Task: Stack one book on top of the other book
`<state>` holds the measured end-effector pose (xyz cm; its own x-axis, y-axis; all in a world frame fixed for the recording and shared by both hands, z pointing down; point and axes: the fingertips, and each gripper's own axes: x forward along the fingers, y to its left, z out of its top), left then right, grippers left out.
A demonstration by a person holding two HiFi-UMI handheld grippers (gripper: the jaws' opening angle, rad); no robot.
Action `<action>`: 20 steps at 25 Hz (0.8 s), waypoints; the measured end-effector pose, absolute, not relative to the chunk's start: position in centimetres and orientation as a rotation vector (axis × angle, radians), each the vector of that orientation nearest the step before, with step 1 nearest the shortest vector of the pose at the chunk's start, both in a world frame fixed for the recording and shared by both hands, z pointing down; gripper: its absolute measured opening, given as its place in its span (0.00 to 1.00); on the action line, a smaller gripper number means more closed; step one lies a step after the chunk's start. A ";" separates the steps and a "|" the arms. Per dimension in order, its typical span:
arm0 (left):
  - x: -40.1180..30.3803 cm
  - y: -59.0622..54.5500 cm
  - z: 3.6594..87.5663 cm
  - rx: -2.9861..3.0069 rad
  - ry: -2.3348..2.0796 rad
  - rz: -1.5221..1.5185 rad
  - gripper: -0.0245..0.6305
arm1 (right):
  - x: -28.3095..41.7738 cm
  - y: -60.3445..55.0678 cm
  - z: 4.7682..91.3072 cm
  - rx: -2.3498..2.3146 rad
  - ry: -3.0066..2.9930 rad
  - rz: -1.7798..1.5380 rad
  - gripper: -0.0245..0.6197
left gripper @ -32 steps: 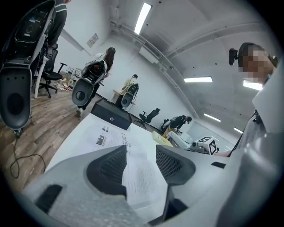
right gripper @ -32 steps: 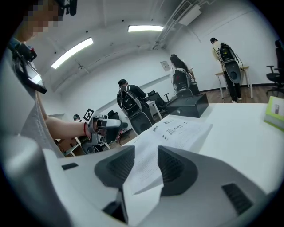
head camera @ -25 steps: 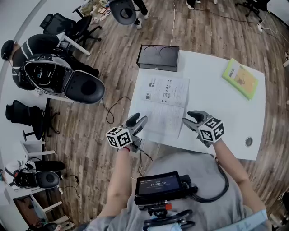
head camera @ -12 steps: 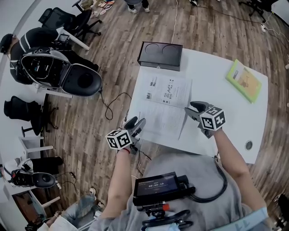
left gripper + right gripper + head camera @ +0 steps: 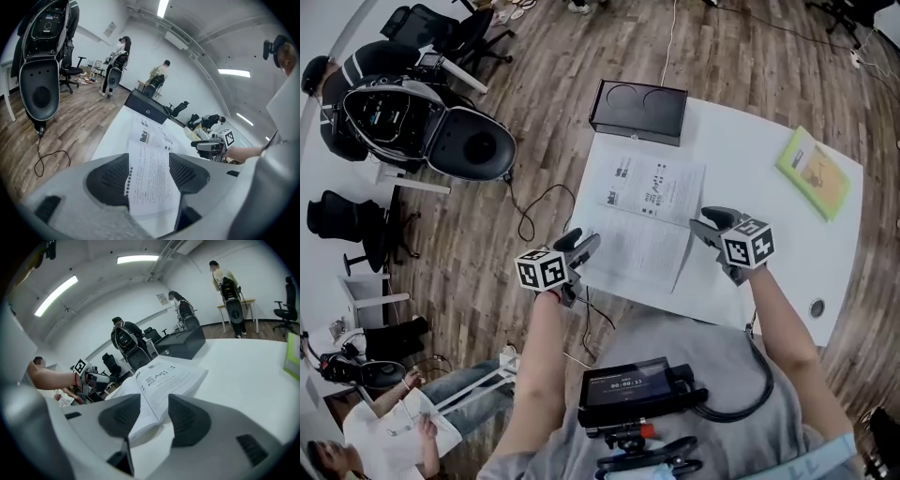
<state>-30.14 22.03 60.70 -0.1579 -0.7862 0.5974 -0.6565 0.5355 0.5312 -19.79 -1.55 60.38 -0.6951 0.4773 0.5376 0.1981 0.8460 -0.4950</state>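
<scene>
One white table (image 5: 750, 169) carries everything; the open book (image 5: 642, 216) lies by its near left edge; the black box (image 5: 637, 111) sits at the far left corner; the green book (image 5: 818, 172) lies at the far right corner, bare surface between; left gripper (image 5: 581, 242) and right gripper (image 5: 703, 223), jaws wide and just been opening, straddle the open book's side edges without pressing.

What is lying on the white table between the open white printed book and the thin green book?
Nothing lies there: bare white table is all that separates the open white printed book from the thin green book. The black box sits at the far edge, off that path.
</scene>
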 end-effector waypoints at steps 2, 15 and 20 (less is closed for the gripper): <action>-30.5 22.0 61.1 1.196 -1.864 -0.142 0.42 | -19.6 -1.4 60.4 -0.484 -2.316 0.554 0.29; -32.7 20.6 63.1 1.241 -1.679 -0.066 0.42 | -16.7 0.4 62.5 -0.365 -2.211 0.821 0.29; -32.5 20.6 64.1 1.238 -1.597 -0.106 0.42 | -16.3 0.7 63.7 -0.314 -2.171 0.997 0.29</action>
